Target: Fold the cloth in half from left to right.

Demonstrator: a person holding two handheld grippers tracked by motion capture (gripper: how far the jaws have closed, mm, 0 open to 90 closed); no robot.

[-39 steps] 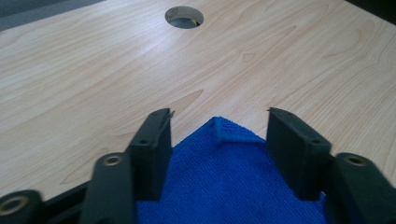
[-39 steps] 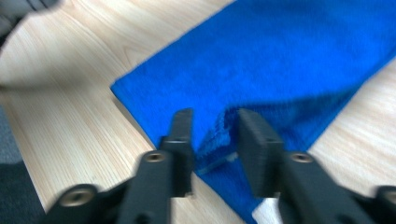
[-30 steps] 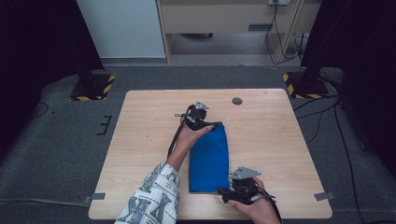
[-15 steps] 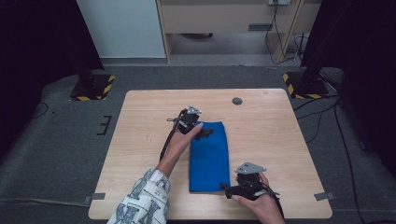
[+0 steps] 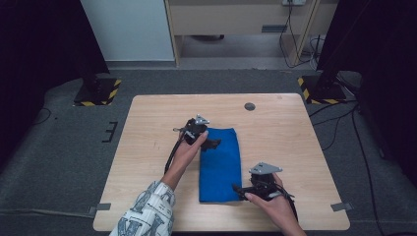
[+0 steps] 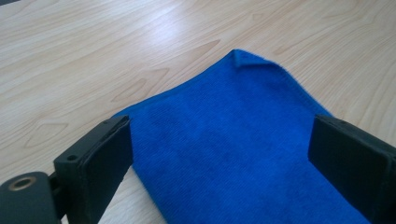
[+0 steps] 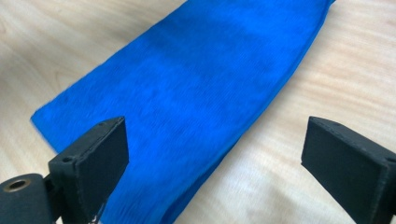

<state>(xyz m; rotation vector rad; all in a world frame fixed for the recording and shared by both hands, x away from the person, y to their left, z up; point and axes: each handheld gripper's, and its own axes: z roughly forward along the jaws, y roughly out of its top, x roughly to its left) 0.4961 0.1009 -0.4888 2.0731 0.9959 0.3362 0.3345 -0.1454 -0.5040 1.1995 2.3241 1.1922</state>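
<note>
On the bench (image 5: 147, 147), a folded blue cloth (image 5: 220, 164) was laid flat, long side running away from the person, roughly at the bench's middle. The left gripper (image 5: 212, 143) was held at the cloth's far left corner, its jaws pointed across the far end of the cloth. From the left gripper view, its jaws were seen spread wide, one on each side of the cloth (image 6: 243, 140), with nothing clamped between them; the cloth's far corner was seen slightly curled up. The left hand (image 5: 189, 150) was wrapped around the gripper body just left of the cloth, with a patterned sleeve (image 5: 147, 214) seen near the bench's front edge.

The right gripper (image 5: 238, 189) was held at the cloth's near right corner, jaws pointed toward the cloth edge. From the right gripper view, its jaws were seen wide apart and empty, the left jaw over the cloth (image 7: 196, 93) and the right jaw over bare wood beside the cloth's folded edge. Whether the jaw tips touched the cloth could not be told. The right hand (image 5: 273, 204) was seen just right of the cloth's near end.

A small dark round disc (image 5: 250, 106) was seen on the bench beyond the cloth, well apart from it.
</note>
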